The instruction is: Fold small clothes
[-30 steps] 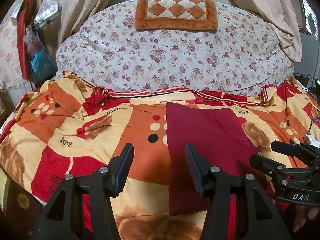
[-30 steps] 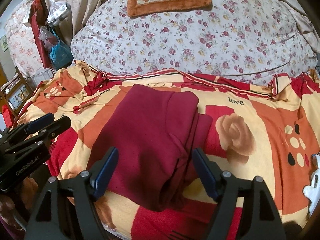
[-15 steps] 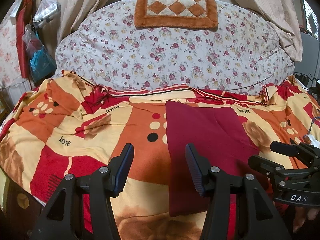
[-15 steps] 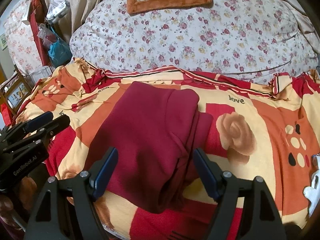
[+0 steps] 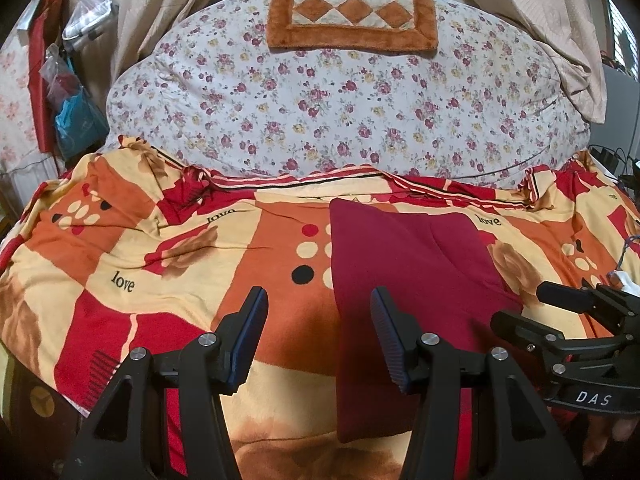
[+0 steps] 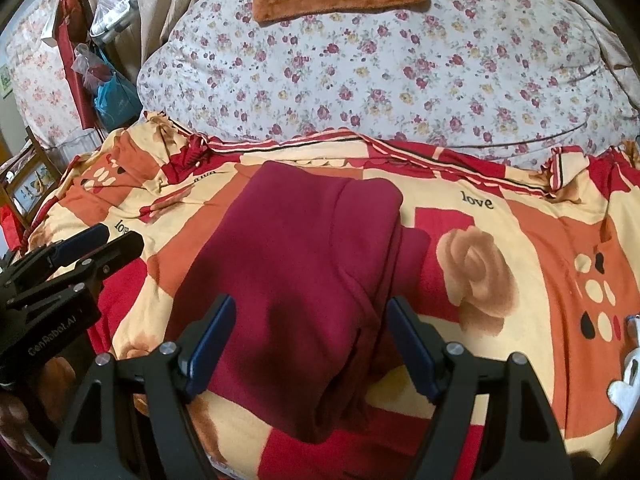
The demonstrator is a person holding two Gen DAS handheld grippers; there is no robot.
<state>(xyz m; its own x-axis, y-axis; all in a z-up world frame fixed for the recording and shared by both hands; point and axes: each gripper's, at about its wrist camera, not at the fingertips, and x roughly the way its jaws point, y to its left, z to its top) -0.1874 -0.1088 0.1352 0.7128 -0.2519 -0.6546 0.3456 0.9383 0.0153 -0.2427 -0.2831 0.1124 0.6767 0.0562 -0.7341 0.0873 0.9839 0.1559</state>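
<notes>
A folded dark red garment lies flat on the orange, red and cream blanket near the bed's front edge. My left gripper hovers open above the blanket at the garment's left edge, nothing between its fingers. My right gripper is open too, held above the garment's near end, pads apart from the cloth. Each gripper shows in the other's view: the right one at the right edge, the left one at the left edge.
A bulky floral quilt fills the back of the bed, an orange checkered mat on top of it. Bags hang at the far left by a curtain. A white object lies at the blanket's right edge.
</notes>
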